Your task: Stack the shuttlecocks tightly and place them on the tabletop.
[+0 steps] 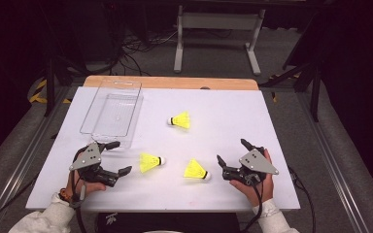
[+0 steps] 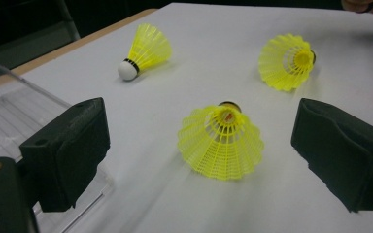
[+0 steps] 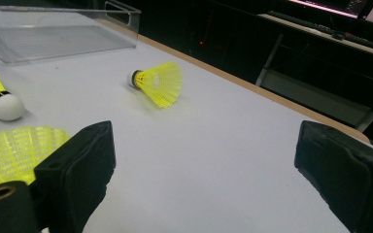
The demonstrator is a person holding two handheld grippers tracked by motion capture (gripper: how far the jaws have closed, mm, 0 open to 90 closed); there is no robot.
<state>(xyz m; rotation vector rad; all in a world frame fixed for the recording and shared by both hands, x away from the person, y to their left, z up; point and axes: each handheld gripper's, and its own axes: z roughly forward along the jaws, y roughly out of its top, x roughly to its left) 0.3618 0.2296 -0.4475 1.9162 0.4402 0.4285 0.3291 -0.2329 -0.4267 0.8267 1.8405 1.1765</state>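
On the white bench (image 1: 233, 121), both the left gripper (image 1: 117, 157) and right gripper (image 1: 232, 151) gape empty; the nearest shuttlecock (image 3: 14, 153) is half hidden behind the right jaw.

1. Left claw (image 1: 118, 158) jaws spread wide, nothing between them; nearest shuttlecock (image 1: 152, 162) lies just ahead, bare worktop (image 1: 233, 116) around it.
2. Clear tray (image 1: 112, 112) sits just beyond the left claw, its wall blocking the far-left path.
3. Right claw (image 1: 233, 152) jaws wide apart; front shuttlecock (image 1: 196, 170) lies just to its left.
4. Far shuttlecock (image 1: 180, 120) lies alone mid-worktop, well apart from the others, open on all sides.
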